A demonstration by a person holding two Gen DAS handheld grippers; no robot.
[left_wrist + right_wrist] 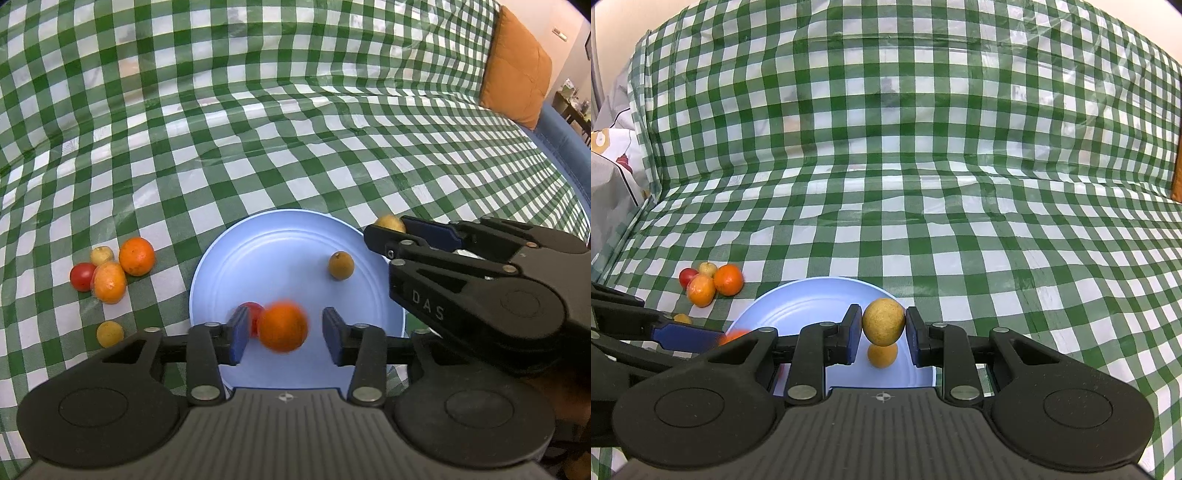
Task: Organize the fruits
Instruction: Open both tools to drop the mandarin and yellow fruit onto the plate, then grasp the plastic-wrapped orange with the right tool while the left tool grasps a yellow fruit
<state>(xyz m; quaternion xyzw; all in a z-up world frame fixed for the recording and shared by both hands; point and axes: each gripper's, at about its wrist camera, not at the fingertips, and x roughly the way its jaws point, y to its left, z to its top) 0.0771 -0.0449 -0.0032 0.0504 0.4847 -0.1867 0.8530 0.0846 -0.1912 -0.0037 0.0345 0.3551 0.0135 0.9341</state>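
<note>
A light blue plate [295, 243] lies on the green checked cloth. My left gripper [284, 328] is open over its near edge; a blurred orange [282, 325] sits between the fingers without touching them, a red tomato [254, 314] beside it. A small brown-yellow fruit [341, 265] lies on the plate. My right gripper [882, 328] is shut on a yellow-brown round fruit [883, 322] above the plate [798, 310]; it shows at the plate's right edge in the left wrist view [391, 225].
Left of the plate lies a cluster: an orange [136, 256], an orange-yellow fruit [109, 282], a tomato [82, 276] and a pale fruit [102, 254]. One yellow fruit [110, 333] lies alone nearer. An orange cushion [517, 70] stands far right.
</note>
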